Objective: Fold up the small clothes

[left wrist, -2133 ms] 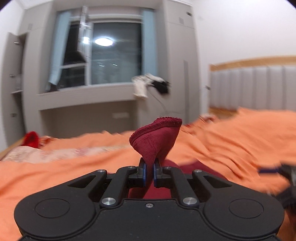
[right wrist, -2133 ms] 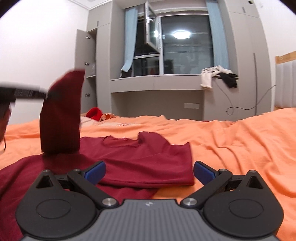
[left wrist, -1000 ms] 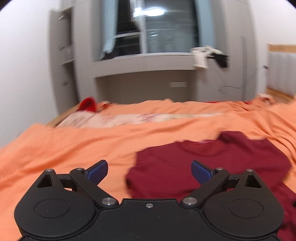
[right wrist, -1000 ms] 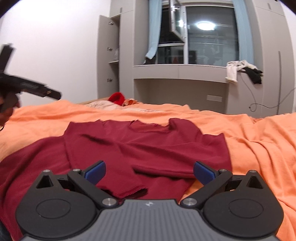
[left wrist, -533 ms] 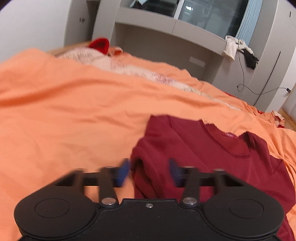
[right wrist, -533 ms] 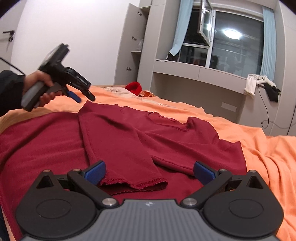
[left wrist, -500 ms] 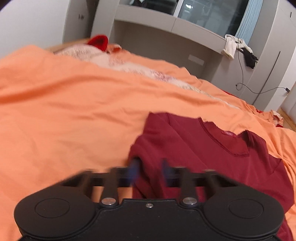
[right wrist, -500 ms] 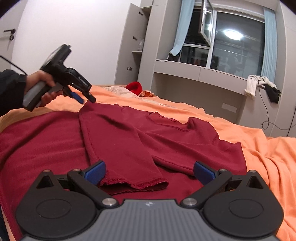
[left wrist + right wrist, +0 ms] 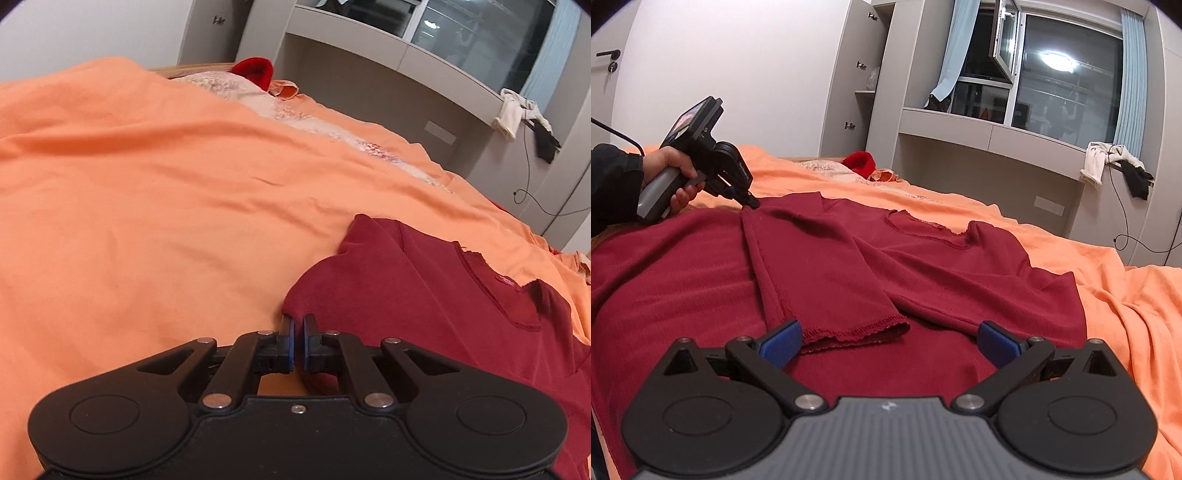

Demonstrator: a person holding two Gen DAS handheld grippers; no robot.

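A dark red long-sleeved top [image 9: 923, 266] is spread on the orange bedsheet [image 9: 147, 192]. Its folded shoulder edge appears to be pinched by the clenched left gripper [image 9: 297, 328]. The right gripper [image 9: 888, 341] is held released above the sleeve cuff [image 9: 857, 328].

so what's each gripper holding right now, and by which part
Left gripper pinches the dark red knit top at its folded shoulder edge; right gripper holds nothing, jaws wide open.
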